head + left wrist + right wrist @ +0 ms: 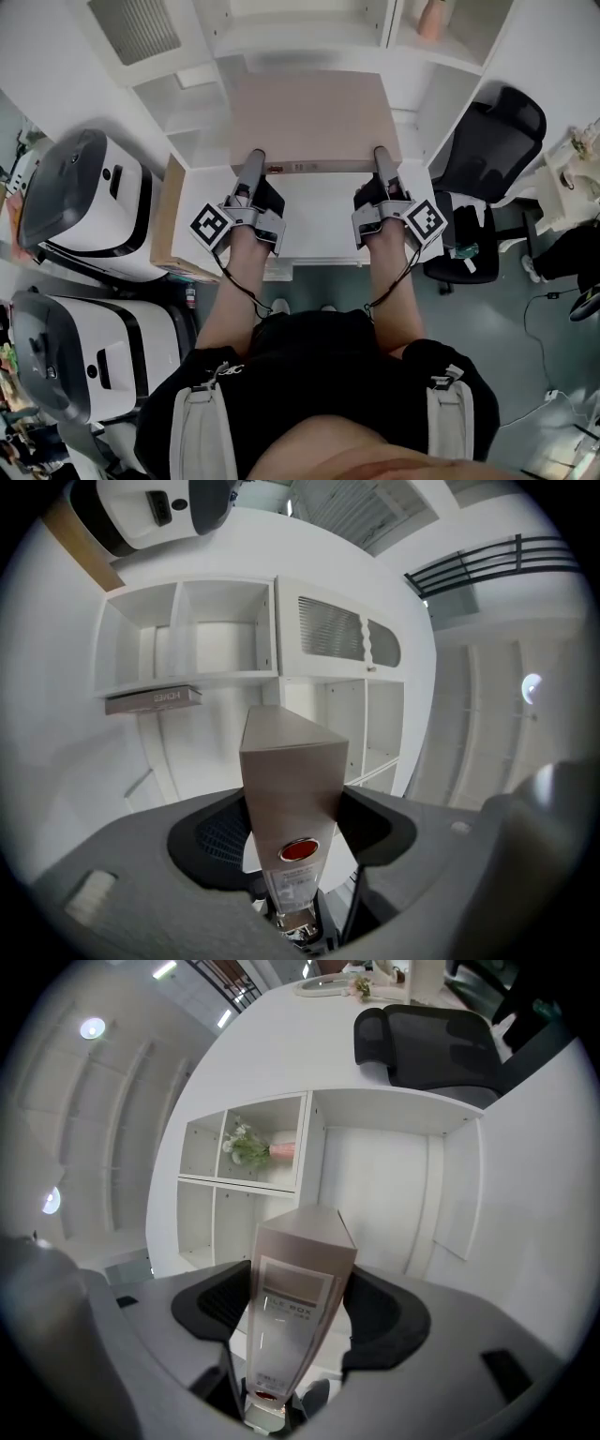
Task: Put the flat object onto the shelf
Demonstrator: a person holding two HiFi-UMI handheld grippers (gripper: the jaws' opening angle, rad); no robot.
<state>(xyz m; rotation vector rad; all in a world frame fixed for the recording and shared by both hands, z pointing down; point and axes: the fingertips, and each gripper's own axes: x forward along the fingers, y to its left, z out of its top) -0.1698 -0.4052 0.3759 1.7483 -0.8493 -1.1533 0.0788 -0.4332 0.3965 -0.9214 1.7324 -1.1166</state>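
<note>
I hold a flat beige box [314,117] level between both grippers, in front of a white shelf unit [187,103]. My left gripper [251,165] is shut on the box's near left edge, and my right gripper [382,159] is shut on its near right edge. In the left gripper view the box [291,761] stands edge-on between the dark jaws of the left gripper [292,832], with a red sticker on its end. The right gripper view shows the box [302,1265], a printed label on it, clamped in the right gripper [300,1321].
Two white-and-black machines [84,197] [70,352] stand at the left beside a brown board [169,220]. A black office chair [487,141] is at the right. A pink vase with flowers [253,1150] fills one compartment. A thin grey box [155,700] lies on another shelf.
</note>
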